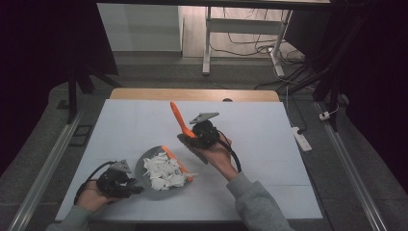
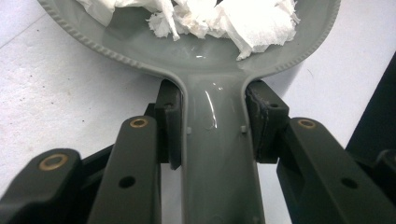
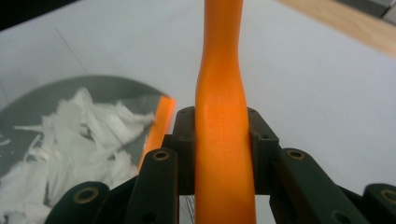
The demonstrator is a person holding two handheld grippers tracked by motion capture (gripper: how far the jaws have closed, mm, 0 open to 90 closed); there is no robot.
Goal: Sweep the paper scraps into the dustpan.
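Left gripper (image 2: 212, 140): jaws closed on the grey handle (image 2: 217, 163) of the dustpan (image 1: 144, 179), one pad on each side of the handle, just behind the pan body. Right gripper (image 3: 223, 140): jaws closed on the orange handle (image 3: 222, 116) of a brush, pads pressed to both sides of it. In the high view the right gripper (image 1: 199, 137) is held above the table's middle, with the orange handle (image 1: 179, 119) rising up and to the far left.

The dustpan sits on the white table (image 1: 269, 144) at the near left, beside the left gripper (image 1: 126, 185). It contains a heap of torn white paper pieces (image 1: 163, 171). An orange strip (image 1: 177, 162) runs along its right edge.

The brush head, near the right hand (image 1: 219, 156), is dark and hard to make out. The paper is cut off at the top edge in the left gripper view.
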